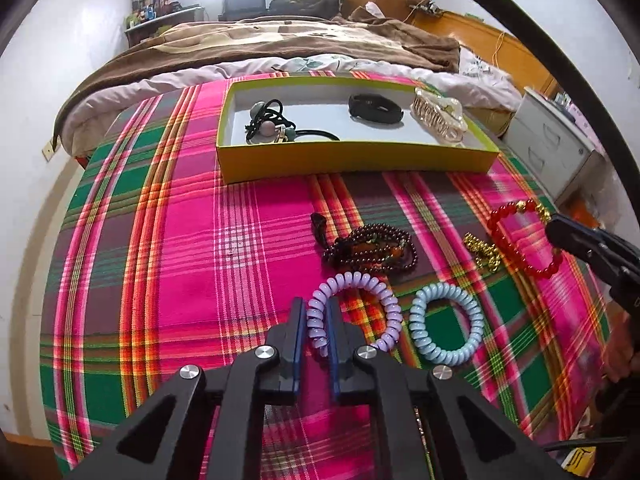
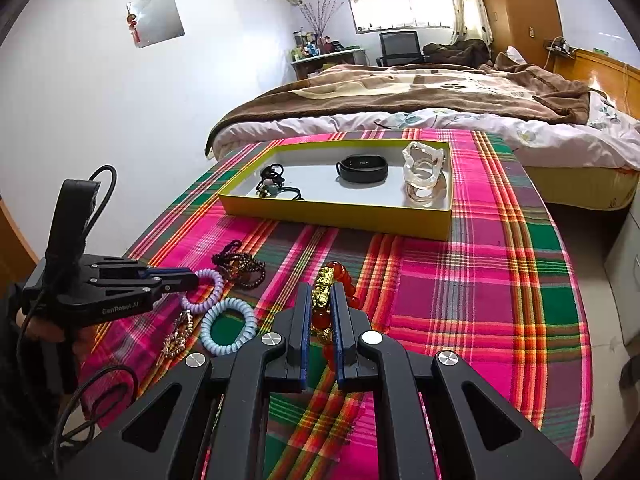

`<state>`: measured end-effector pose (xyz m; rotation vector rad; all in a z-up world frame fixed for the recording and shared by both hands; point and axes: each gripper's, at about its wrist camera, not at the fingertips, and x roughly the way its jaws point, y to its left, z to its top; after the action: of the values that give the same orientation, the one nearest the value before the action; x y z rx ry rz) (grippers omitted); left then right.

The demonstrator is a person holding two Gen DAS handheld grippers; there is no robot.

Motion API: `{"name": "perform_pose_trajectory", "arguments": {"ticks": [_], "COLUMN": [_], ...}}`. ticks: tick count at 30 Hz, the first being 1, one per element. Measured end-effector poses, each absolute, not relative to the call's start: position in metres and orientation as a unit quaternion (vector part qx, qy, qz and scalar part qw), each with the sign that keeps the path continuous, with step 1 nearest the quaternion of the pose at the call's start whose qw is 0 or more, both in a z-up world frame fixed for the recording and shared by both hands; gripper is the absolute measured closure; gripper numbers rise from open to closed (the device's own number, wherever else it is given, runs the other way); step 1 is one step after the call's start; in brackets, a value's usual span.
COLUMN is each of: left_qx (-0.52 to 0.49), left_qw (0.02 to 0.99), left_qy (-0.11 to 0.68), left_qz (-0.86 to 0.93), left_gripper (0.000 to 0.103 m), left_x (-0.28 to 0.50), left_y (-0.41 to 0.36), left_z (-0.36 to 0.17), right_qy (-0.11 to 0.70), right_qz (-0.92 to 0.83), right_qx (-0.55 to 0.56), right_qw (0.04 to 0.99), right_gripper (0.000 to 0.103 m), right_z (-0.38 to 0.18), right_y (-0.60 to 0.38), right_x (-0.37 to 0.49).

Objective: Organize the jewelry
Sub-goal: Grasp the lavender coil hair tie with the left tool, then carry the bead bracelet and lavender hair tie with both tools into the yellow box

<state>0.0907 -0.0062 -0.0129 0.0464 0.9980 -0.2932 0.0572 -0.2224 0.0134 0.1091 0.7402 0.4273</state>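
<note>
Counter cloth [image 1: 180,240]: woven plaid fabric, matt, fine ribbed weave.
Box [image 1: 352,162]: yellow cardboard walls, smooth; pale matt paper floor.
Purple coil hair tie [image 1: 390,300]: glossy smooth plastic.
Blue coil hair tie [image 1: 472,320]: the same glossy plastic.
Red bead bracelet [image 1: 516,240]: translucent polished beads, with shiny gold-coloured charms.
Dark bead strand [image 1: 372,250]: small brown beads, dull sheen.
Hair claw [image 1: 438,116]: clear glossy plastic.
Black band [image 2: 362,168]: matt, rubbery look.
Left gripper [image 1: 317,320]: matt black plastic body, brushed metal screw heads, blue pads on the fingers [image 1: 296,332].
Blanket [image 2: 420,84]: brown plush cloth.
</note>
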Motion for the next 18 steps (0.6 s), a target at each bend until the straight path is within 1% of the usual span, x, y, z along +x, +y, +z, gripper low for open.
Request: {"name": "perform_pose_trajectory", "arguments": {"ticks": [18], "left_qx": [-0.009], "left_qw": [0.888], "left_qy": [0.436], "left_qz": [-0.147], "left_gripper": [0.093], "left_x": [0.095], "left_y": [-0.001], "left_z": [0.023], "right_qy": [0.335], "right_qz": [0.193], "right_qx": [0.062], "right_qw": [0.92], "right_gripper": [0.094], "right_z": [0.034], "right_y": [-0.233], "right_x": [0.057]}}
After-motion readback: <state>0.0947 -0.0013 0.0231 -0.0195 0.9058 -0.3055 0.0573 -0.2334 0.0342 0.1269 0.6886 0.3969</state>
